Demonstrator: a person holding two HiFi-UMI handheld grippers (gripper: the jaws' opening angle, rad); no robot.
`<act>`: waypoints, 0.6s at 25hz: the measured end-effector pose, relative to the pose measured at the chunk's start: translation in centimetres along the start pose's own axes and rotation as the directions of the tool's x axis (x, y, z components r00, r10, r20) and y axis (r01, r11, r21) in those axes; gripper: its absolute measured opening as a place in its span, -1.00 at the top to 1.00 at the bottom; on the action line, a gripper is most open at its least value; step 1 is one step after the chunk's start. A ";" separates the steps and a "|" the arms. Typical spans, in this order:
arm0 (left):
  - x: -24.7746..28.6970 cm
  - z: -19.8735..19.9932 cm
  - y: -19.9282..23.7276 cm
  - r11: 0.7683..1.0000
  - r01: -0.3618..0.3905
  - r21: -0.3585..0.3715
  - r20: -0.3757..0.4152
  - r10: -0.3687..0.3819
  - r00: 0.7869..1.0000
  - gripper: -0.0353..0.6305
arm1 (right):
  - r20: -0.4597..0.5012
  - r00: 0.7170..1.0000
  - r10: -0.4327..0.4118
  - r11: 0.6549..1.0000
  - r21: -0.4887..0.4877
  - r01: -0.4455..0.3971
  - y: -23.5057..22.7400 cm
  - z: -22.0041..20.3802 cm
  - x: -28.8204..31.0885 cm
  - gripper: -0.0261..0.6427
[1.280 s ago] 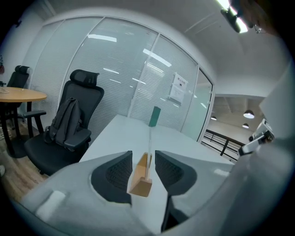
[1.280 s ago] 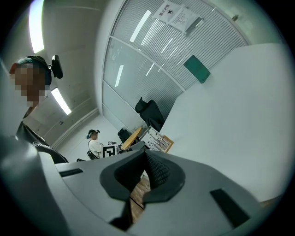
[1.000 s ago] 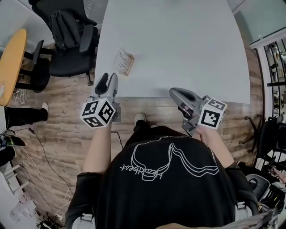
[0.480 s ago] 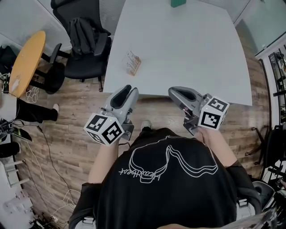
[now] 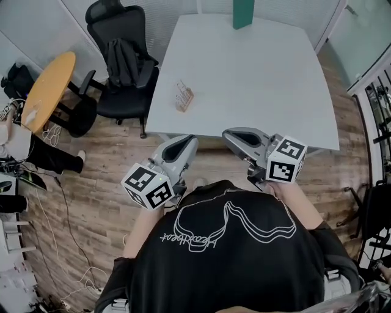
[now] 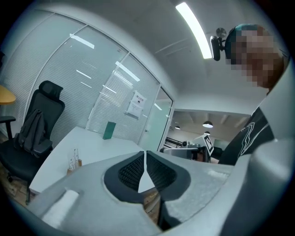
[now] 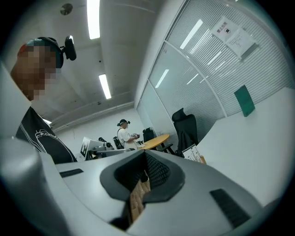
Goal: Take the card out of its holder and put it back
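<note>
The card holder (image 5: 183,96), a small wooden stand with a clear card upright in it, sits near the left front corner of the white table (image 5: 244,73). It also shows far off in the left gripper view as the holder (image 6: 73,159), and in the right gripper view as the holder (image 7: 193,153). Both grippers hang off the table's front edge, close to the person's chest, well short of the holder. My left gripper (image 5: 188,142) (image 6: 145,154) is closing, its tips meeting on nothing. My right gripper (image 5: 229,136) (image 7: 145,156) is shut and empty.
A green upright object (image 5: 243,13) stands at the table's far edge. A black office chair (image 5: 122,61) with a jacket stands left of the table, and a round yellow table (image 5: 52,82) beyond it. A person's leg (image 5: 55,160) is at far left. Wood floor lies below the grippers.
The left gripper has drawn back from the table's edge toward the body and swung rightward. The head view has pulled back, so more of the table and room shows. The right gripper has barely moved.
</note>
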State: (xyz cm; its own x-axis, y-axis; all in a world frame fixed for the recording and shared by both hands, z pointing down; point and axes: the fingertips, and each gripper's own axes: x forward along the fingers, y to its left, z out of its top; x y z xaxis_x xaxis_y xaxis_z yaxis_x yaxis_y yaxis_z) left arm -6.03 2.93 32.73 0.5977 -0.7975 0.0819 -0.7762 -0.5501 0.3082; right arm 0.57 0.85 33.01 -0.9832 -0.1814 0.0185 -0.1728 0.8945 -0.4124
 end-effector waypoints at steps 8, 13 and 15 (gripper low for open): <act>0.1 0.4 -1.8 0.998 0.029 0.053 -0.007 -0.029 1.000 0.84 | -0.001 0.998 0.064 0.998 -0.002 -0.064 1.4 0.0 0.2 0.89; -0.1 -0.2 -1.4 0.999 0.025 0.036 -0.003 -0.025 1.000 0.84 | -0.013 0.998 0.067 0.998 -0.019 -0.068 1.3 -0.8 0.3 0.89; 0.3 -0.3 -1.3 0.999 0.022 0.032 -0.005 -0.022 1.000 0.84 | -0.014 0.998 0.068 0.998 -0.017 -0.068 1.2 -0.6 0.3 0.89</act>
State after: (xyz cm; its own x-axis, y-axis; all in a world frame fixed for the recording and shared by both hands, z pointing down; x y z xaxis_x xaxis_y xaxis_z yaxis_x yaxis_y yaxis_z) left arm -4.83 3.46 32.63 0.6159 -0.7838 0.0796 -0.7686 -0.5756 0.2790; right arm 0.01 2.09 33.14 -0.9934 -0.1143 0.0031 -0.1061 0.9116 -0.3971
